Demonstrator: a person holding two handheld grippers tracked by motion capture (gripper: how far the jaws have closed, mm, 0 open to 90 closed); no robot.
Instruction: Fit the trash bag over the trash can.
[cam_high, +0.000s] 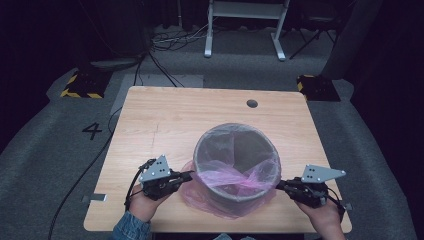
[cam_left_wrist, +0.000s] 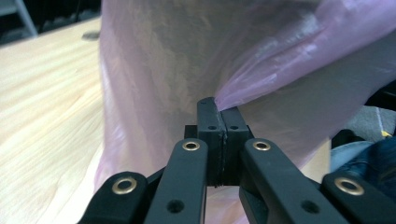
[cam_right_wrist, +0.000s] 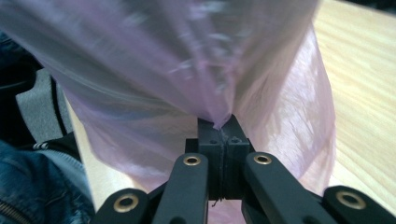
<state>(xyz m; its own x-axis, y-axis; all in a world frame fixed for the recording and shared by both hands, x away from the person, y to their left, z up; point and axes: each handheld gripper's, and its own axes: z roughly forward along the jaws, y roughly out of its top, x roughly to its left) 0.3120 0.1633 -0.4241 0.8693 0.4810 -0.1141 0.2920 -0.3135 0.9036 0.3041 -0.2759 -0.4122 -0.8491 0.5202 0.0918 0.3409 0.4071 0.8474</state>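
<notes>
- We are wearing a blue denim sleeve (cam_high: 131, 226).
- Our left gripper (cam_high: 186, 175) and right gripper (cam_high: 280, 185) are showing black jaws, brass rivets, grey three-cornered plates, black cables.

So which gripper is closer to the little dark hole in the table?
The right one, though not by much. The right gripper sits at the bin's right side, more nearly below the hole. The left gripper is at the bin's left side, further across.

The left gripper (cam_left_wrist: 219, 109) pinches a fold of the pink bag (cam_left_wrist: 154, 65), which stretches toward two o'clock; the table (cam_left_wrist: 42, 102) lies at nine o'clock.
</notes>
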